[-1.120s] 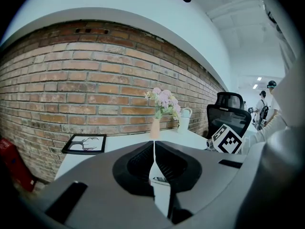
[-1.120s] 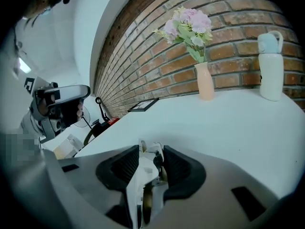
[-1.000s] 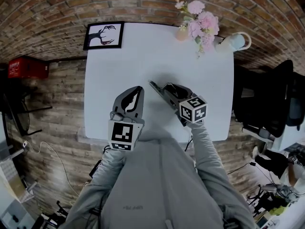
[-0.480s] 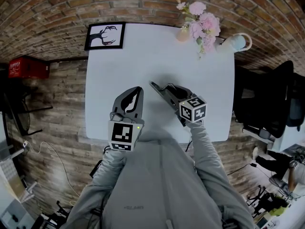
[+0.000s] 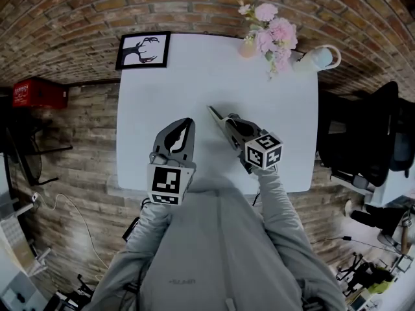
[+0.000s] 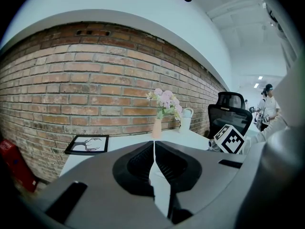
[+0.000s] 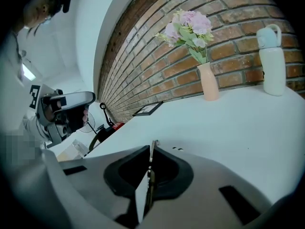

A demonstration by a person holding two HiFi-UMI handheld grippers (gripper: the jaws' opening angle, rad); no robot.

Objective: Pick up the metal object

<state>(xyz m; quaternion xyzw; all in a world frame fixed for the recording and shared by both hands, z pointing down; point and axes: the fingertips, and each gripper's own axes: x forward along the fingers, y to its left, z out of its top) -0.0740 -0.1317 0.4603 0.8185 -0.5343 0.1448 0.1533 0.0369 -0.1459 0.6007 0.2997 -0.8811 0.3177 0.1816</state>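
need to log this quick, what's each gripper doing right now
left gripper: closed, nothing in it
right gripper: closed on the thin metal object

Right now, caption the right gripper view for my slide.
Right tongs closing on a thin metal object; white table, flower vase behind.

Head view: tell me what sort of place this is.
Probably an office or studio corner: a white table set against a brick wall, a black office chair beside it, with a vase of pink flowers and a framed picture as decoration.
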